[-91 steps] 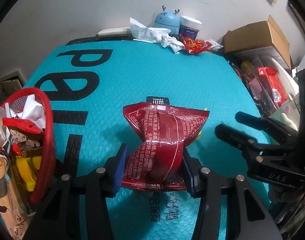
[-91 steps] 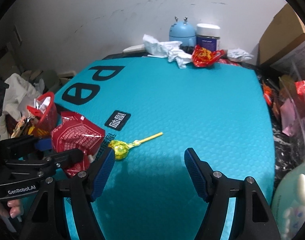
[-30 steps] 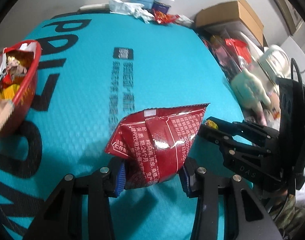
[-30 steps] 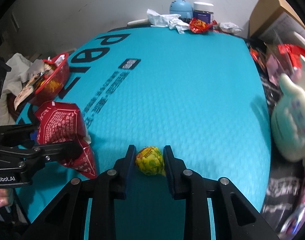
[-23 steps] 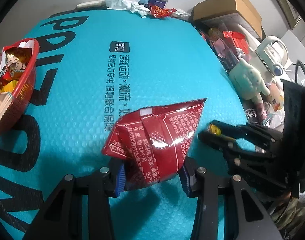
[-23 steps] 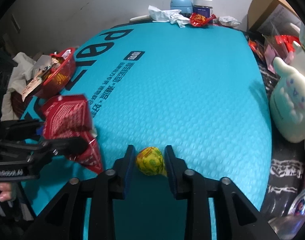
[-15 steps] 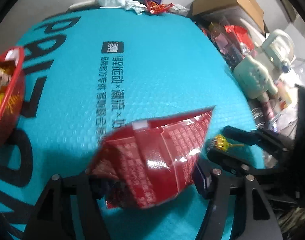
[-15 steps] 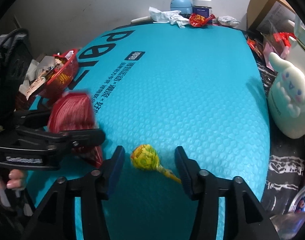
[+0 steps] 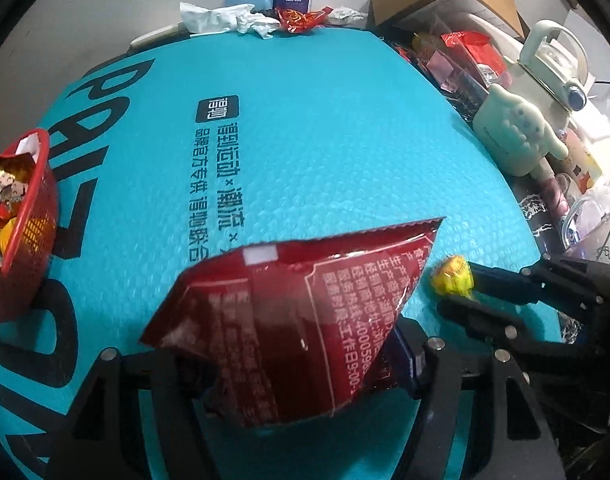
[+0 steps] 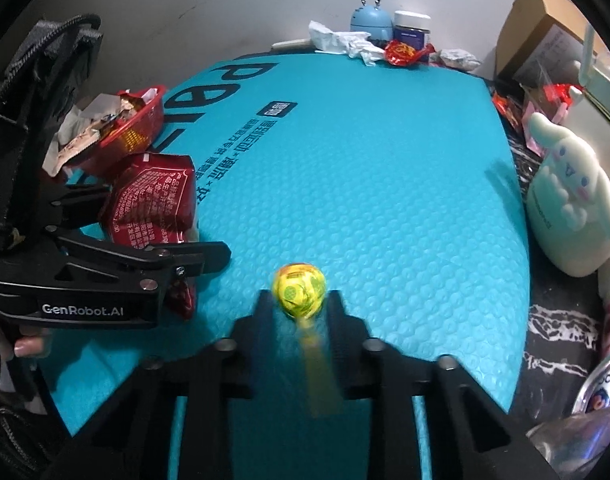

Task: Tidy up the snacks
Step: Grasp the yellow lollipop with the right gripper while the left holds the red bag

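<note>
Since half a second ago, when your right gripper [image 10: 301,300] had let the lollipop [image 10: 300,290] slip, it's clamped back on the head. Left gripper [image 9: 289,364] stays pinched on the red bag [image 9: 301,316], both lifted off the mat [image 9: 325,128], so carry them left to the basket [image 9: 23,216].

Both fisheye views are evenly and fairly dimly lit from overhead, with black vignetting in the corners and strong barrel distortion that bows the teal mat [image 9: 305,128] into a dome. The red snack packet [image 9: 297,320] close to the left lens is soft and catches small white glints of glare, and it casts a faint shadow on the mat below. In the right view the yellow lollipop [image 10: 300,290] is smeared by motion blur, its stick a streak, while distant clutter stays sharp.
</note>
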Available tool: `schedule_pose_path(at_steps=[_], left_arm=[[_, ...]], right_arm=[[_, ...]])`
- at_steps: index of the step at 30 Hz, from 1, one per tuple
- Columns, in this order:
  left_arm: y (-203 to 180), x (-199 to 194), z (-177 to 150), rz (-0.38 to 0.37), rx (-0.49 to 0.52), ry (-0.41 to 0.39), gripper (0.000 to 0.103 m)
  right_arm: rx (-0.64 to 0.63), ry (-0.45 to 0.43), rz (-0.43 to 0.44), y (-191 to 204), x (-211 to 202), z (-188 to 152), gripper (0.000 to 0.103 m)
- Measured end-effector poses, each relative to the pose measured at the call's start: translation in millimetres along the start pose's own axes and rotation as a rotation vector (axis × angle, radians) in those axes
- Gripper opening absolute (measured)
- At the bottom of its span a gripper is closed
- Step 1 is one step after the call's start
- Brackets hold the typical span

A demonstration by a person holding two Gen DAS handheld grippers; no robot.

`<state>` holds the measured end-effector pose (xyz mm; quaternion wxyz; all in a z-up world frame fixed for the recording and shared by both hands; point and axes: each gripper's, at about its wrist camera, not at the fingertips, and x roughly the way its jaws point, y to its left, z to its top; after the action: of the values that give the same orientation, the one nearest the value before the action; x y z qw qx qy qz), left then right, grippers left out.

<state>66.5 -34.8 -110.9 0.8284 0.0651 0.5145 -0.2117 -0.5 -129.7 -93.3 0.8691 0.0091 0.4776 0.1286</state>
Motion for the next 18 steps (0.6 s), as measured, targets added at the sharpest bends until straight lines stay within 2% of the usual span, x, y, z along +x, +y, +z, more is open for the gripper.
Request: schedule_pose_path(at_steps=[8, 12, 18], left_arm=[[8.2, -8.3, -9.5, -0.051, -0.054, -0.005, 0.067], [9.4, -11.4, -13.6, -0.048, -0.061, -0.026, 0.057], [11.1, -16.5, -16.7, -0.047, -0.075, -0.033, 0.054]], right_arm=[[0.002, 0.014, 0.023, 2.4, 1.1, 1.4, 0.020], [-0.018, 0.017, 0.014, 4.8, 5.1, 5.7, 0.024], [-0.029, -0.003, -0.006, 7.6, 9.0, 9.3, 0.024]])
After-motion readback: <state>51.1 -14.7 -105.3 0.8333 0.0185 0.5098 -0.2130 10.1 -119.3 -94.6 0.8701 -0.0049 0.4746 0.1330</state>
